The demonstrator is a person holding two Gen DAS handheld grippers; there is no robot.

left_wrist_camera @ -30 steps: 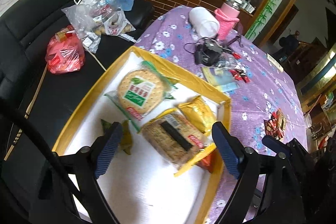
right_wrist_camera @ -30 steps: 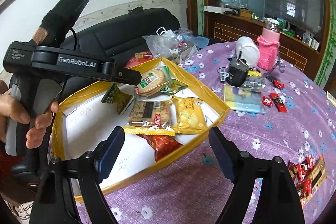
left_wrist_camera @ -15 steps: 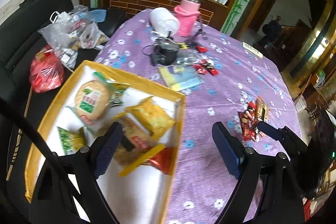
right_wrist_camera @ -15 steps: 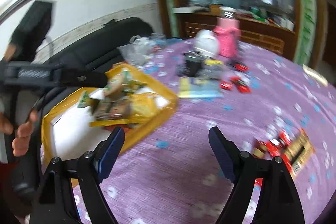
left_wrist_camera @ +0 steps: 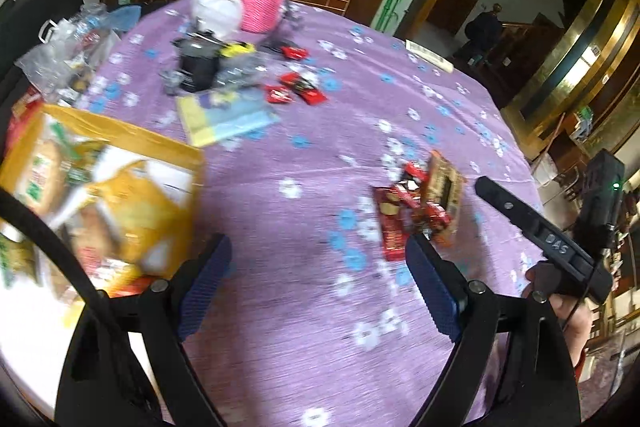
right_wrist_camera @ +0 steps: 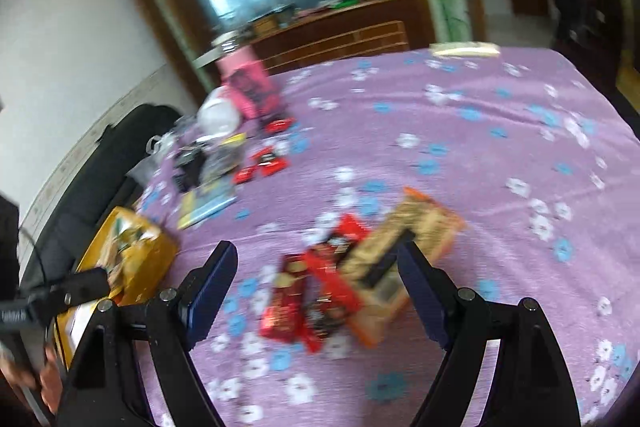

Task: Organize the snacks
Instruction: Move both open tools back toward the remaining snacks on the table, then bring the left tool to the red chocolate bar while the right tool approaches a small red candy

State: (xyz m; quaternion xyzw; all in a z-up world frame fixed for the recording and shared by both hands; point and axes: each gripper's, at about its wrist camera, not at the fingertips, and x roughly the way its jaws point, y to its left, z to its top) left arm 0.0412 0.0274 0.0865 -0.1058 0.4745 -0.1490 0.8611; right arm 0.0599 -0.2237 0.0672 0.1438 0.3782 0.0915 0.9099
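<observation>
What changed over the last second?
Both claws swung away from the yellow tray toward the loose snack pile on the purple tablecloth; right claw now faces it. Left claw open too. Nothing grasped or released; tray snacks and pile unmoved.

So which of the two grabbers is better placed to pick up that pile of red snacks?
Probably the right gripper: the red snack pile lies between its open fingers. The left gripper is also open, but mostly over bare tablecloth, nearer the yellow box.
</observation>
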